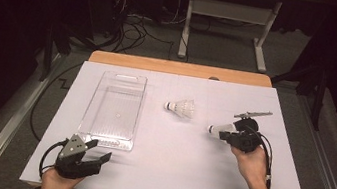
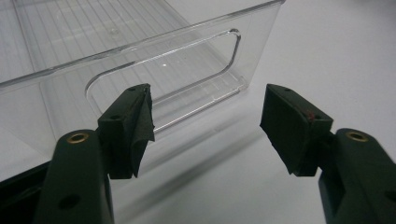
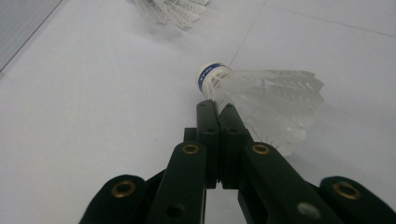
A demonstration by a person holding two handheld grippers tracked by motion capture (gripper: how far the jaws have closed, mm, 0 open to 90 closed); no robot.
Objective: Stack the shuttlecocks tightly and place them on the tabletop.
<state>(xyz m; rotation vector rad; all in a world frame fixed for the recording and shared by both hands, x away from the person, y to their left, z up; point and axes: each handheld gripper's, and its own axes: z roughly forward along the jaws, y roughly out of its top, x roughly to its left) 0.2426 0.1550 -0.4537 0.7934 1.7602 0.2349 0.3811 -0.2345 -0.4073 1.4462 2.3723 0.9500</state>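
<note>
Currently two shuttlecocks: one frame centre [image 1: 182,108], one [image 1: 219,129] pinched in right gripper [image 1: 227,133]. One clear bin [image 1: 98,114]. Left gripper [image 1: 99,152] jaws wide, empty.

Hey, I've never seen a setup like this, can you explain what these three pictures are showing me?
A person at a white table holds a hand tool in each hand, each ending in a two-jaw gripper. One picture looks down from above; the other two come from cameras riding on each gripper. On the table lie a clear plastic bin and a loose shuttlecock. The left gripper is open, pointing at the bin. The right gripper is shut, pinching the feathers of a second shuttlecock.
</note>
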